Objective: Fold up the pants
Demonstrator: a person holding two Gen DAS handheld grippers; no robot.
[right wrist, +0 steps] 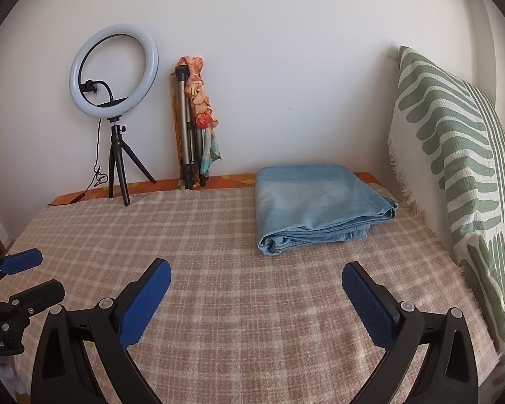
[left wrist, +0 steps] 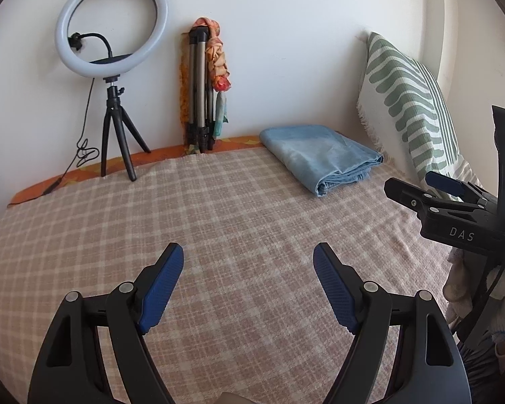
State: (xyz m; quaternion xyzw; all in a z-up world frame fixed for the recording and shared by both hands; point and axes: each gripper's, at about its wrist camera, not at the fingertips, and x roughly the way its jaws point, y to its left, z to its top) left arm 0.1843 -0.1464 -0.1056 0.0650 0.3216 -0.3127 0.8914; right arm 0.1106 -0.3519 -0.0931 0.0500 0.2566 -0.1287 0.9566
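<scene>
Looks like somebody's bedroom at home: a bed with a checked blanket (right wrist: 219, 242), a green-patterned pillow (right wrist: 454, 155) propped by the white wall, and a ring light (right wrist: 114, 74) on a little tripod.

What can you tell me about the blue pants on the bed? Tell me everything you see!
The pants are light blue and look like soft, faded denim. They are folded into a flat, neat bundle of several layers, with the rounded fold toward the cameras and the loose edges at the right. They lie on the checked blanket, far side of the bed, close to the green-striped pillow. Neither gripper touches them; both are open and held back.
</scene>
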